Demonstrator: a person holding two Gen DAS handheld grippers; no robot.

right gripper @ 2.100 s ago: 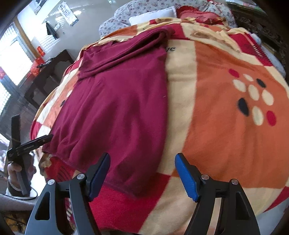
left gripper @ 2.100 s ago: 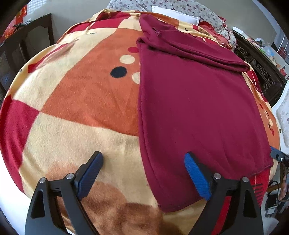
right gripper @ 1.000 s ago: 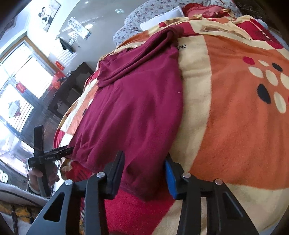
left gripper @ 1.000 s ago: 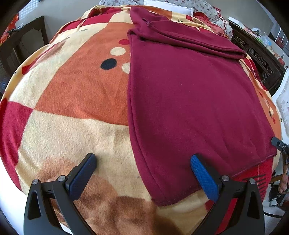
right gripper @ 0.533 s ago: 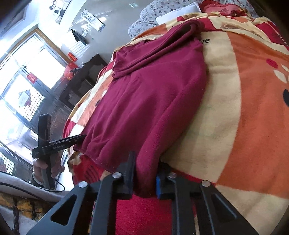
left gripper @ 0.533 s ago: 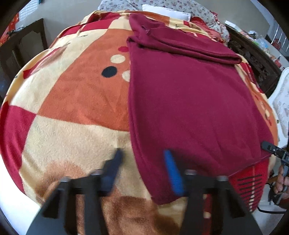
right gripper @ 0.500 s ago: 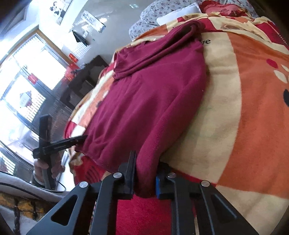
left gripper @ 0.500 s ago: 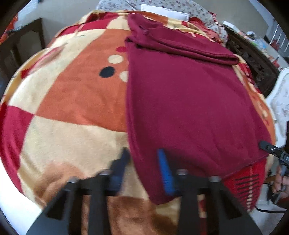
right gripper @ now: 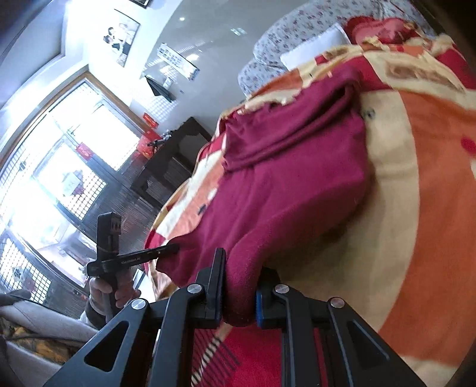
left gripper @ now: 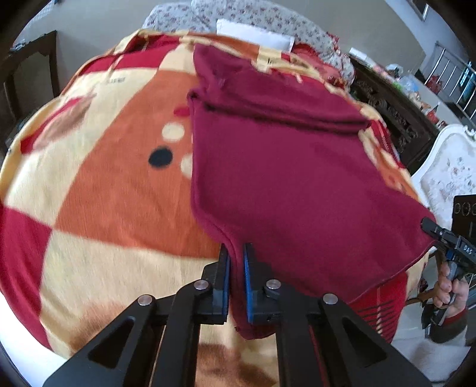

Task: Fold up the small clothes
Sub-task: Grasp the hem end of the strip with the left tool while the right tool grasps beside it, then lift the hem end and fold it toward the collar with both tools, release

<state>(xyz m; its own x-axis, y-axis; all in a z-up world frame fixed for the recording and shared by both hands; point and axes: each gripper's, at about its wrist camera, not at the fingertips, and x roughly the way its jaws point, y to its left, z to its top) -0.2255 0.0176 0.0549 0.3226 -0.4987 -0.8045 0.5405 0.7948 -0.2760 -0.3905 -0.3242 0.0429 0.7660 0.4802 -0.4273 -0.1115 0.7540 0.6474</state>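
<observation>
A maroon garment (left gripper: 297,184) lies spread on a checked orange, cream and red blanket (left gripper: 104,193), its far end folded over. My left gripper (left gripper: 236,253) is shut on the garment's near left corner, and the cloth stands up between the blue pads. In the right wrist view my right gripper (right gripper: 242,265) is shut on the near right corner of the garment (right gripper: 282,193), which bulges up from the jaws. Each wrist view shows the other gripper at the hem's far end: the right gripper (left gripper: 427,223) and the left gripper (right gripper: 174,247), both held in a hand.
A floral pillow (left gripper: 253,18) and a white cloth lie at the bed's far end. Dark carved furniture (left gripper: 395,119) and a white chair (left gripper: 452,172) stand to the right. A dark cabinet (right gripper: 172,160) and bright windows (right gripper: 59,163) are on the left side.
Both grippers went from open over the near hem to shut on its two corners. Both have risen, and the near edge of the garment now lifts off the blanket.
</observation>
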